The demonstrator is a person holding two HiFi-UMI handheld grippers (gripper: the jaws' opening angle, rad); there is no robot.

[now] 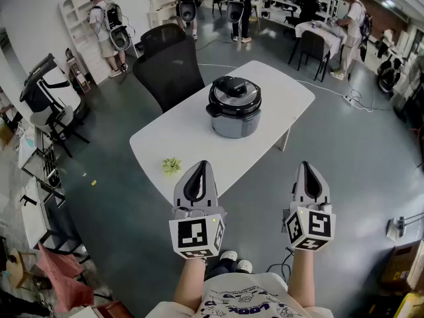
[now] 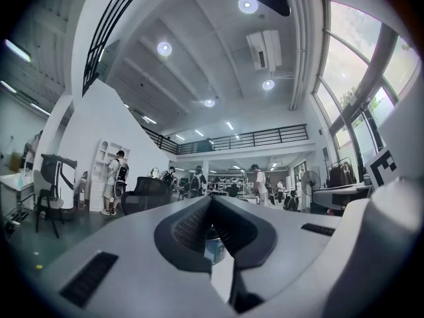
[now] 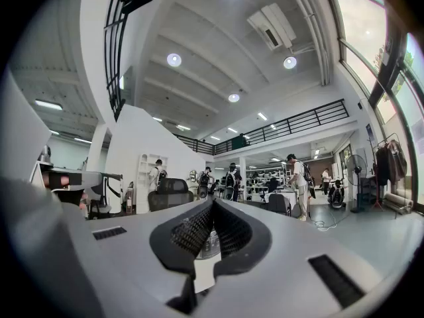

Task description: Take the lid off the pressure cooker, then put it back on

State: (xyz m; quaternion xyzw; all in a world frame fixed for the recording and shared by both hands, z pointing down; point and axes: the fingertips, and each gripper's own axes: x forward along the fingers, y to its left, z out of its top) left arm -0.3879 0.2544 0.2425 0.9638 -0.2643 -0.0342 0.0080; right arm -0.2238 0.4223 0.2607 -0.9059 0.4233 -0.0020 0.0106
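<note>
A grey pressure cooker [image 1: 234, 115] with its black lid [image 1: 234, 93] on top stands in the middle of a white table [image 1: 192, 135]. My left gripper [image 1: 201, 166] and right gripper [image 1: 306, 166] are held level in front of the table's near edge, well short of the cooker, both shut with nothing between the jaws. In the left gripper view the cooker [image 2: 214, 244] shows as a sliver through the gap behind the shut tips of the left gripper [image 2: 212, 201]. The right gripper view shows the cooker [image 3: 209, 245] the same way behind the right gripper [image 3: 213, 204].
A small green plant sprig [image 1: 171, 165] lies near the table's front left edge. A black office chair [image 1: 168, 63] stands at the far left of the table. Several people stand at shelves and desks at the back. A cable [image 1: 344, 98] runs over the floor to the right.
</note>
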